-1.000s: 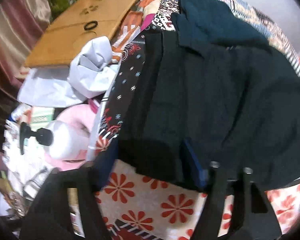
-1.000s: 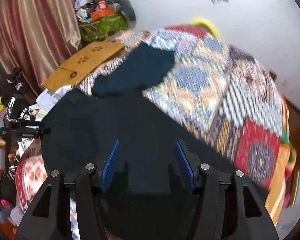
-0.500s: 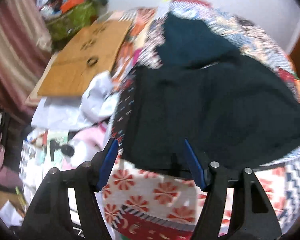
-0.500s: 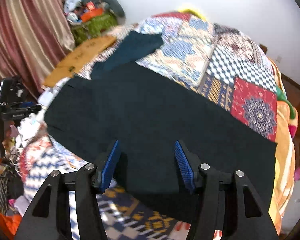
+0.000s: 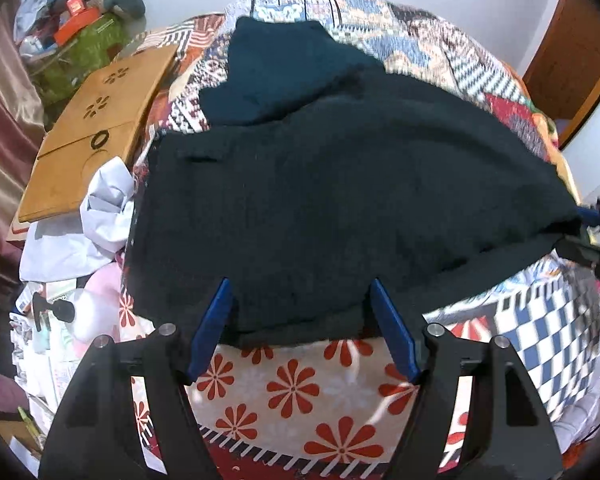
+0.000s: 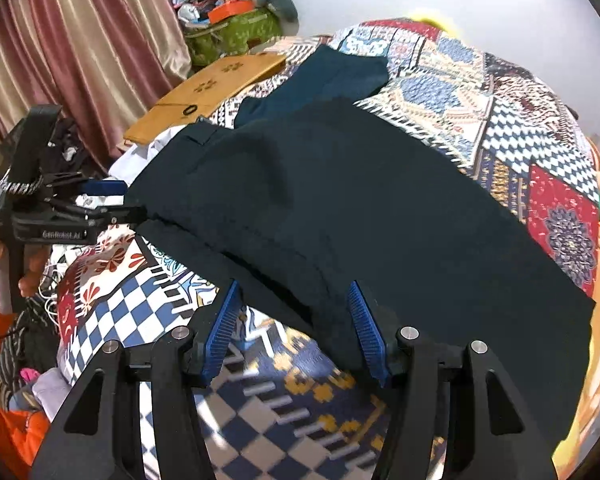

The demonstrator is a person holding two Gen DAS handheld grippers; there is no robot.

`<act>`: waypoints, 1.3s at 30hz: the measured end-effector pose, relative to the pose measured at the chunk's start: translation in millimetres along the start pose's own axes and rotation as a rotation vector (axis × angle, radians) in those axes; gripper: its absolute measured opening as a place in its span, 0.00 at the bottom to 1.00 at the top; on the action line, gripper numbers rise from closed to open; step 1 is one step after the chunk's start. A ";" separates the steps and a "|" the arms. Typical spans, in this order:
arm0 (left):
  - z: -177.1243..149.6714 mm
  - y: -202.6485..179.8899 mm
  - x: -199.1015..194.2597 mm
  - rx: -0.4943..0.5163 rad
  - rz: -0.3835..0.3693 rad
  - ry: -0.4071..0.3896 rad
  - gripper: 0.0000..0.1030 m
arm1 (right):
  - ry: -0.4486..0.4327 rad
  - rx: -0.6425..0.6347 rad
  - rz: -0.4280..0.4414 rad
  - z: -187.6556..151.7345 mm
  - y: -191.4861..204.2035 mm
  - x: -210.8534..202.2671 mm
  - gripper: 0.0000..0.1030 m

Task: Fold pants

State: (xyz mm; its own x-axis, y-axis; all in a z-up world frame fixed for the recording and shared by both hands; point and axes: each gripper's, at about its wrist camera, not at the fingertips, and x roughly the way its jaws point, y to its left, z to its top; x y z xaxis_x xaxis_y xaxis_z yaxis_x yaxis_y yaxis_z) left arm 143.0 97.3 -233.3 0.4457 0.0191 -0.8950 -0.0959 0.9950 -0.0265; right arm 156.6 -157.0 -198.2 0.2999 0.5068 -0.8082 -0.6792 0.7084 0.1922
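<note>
Dark pants (image 5: 340, 208) lie spread flat across the quilt-covered bed (image 6: 500, 92), their near hem at the bed's near edge. Left gripper (image 5: 300, 320) fingers wide, straddling the hem, gripping nothing. Right gripper (image 6: 294, 320) fingers wide over the pants' edge. Teal garment (image 5: 276, 64) beyond, toward the far edge.

Both wrist views look forward and down over a quilted bed (image 5: 432, 52), close above its near edge. The left view sits toward the waist end, the right probably further along. Both share the dark pants (image 5: 340, 200) and wooden board (image 6: 208, 88), upper left.
</note>
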 end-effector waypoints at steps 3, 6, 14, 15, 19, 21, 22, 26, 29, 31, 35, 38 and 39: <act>10.7 5.6 -14.3 -0.031 -0.002 -0.041 0.69 | -0.041 0.062 -0.035 -5.9 -20.4 -22.2 0.51; 25.0 8.2 -19.8 -0.055 0.020 -0.073 0.77 | -0.088 0.162 -0.090 -18.0 -57.4 -49.1 0.51; 51.6 -6.1 13.4 -0.101 0.034 -0.015 0.79 | -0.118 0.461 -0.316 -68.4 -173.9 -85.9 0.51; 52.1 -10.2 19.4 -0.098 0.033 0.000 0.79 | -0.109 0.496 -0.337 -76.5 -186.9 -86.2 0.51; 52.4 -29.4 42.9 -0.063 0.043 0.056 0.79 | -0.072 0.601 -0.347 -102.4 -220.4 -79.2 0.51; 50.7 -35.3 46.7 -0.062 0.080 0.039 0.82 | -0.055 0.613 -0.339 -111.5 -224.2 -73.9 0.51; 49.7 -36.6 46.5 -0.063 0.100 0.027 0.86 | -0.045 0.610 -0.322 -114.1 -225.5 -70.3 0.51; 46.9 -41.8 45.4 -0.035 0.137 0.009 0.87 | -0.044 0.592 -0.317 -116.5 -227.4 -60.1 0.51; 47.8 -42.5 46.1 -0.027 0.143 0.011 0.87 | -0.056 0.575 -0.318 -111.2 -233.5 -55.4 0.48; 47.6 -41.5 47.1 -0.036 0.147 0.011 0.90 | -0.057 0.570 -0.318 -107.0 -238.8 -51.3 0.39; 45.7 -38.0 48.0 -0.062 0.138 0.005 0.92 | -0.073 0.582 -0.306 -99.7 -248.9 -45.5 0.26; 46.9 -35.3 47.9 -0.069 0.121 0.016 0.92 | -0.085 0.567 -0.322 -92.9 -248.4 -45.9 0.15; 48.6 -33.8 47.4 -0.061 0.110 0.026 0.92 | -0.096 0.554 -0.333 -89.8 -245.7 -47.7 0.14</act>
State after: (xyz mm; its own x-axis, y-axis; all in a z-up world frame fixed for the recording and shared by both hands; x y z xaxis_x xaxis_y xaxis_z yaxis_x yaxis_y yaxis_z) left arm 210.7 69.3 -253.3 0.4063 0.1247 -0.9052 -0.1974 0.9792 0.0463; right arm 249.0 -399.4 -256.8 0.5108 0.2404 -0.8254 -0.1019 0.9703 0.2195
